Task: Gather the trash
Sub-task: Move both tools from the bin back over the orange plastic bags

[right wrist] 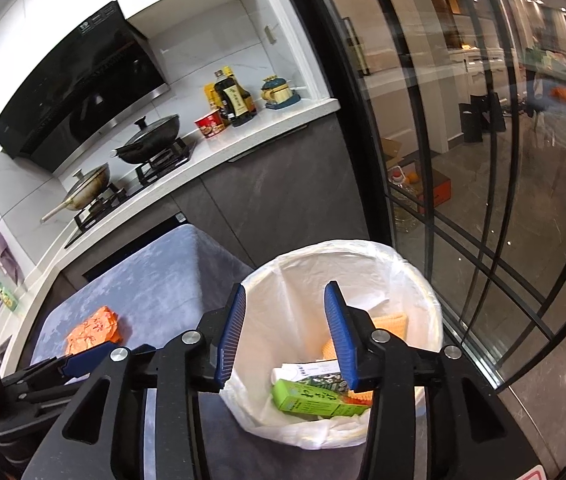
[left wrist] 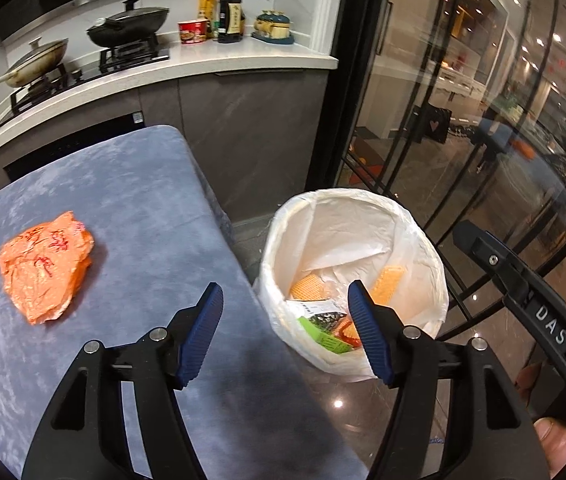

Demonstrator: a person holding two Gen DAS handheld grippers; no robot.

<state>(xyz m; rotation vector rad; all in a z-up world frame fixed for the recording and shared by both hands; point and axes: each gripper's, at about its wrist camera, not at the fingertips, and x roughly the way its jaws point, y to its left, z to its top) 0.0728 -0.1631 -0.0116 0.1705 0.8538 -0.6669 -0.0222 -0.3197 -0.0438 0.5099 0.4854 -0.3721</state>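
Observation:
A crumpled orange wrapper point(left wrist: 45, 266) with red print lies on the blue-grey cloth table point(left wrist: 143, 216), left of my left gripper point(left wrist: 285, 308), which is open and empty above the table's right edge. A white-lined trash bin point(left wrist: 423, 240) stands on the floor beside the table and holds a green carton point(right wrist: 315, 398) and orange packets point(left wrist: 387, 284). My right gripper point(right wrist: 285, 312) is open and empty above the bin point(right wrist: 415, 276). The orange wrapper point(right wrist: 93, 330) also shows in the right wrist view, with the left gripper's blue fingertip point(right wrist: 83, 360) near it.
A kitchen counter point(left wrist: 243, 56) behind the table carries two pans on a hob, a red cup, bottles and a jar set. Black-framed glass doors point(left wrist: 463, 120) stand to the right of the bin. The floor is dark and glossy.

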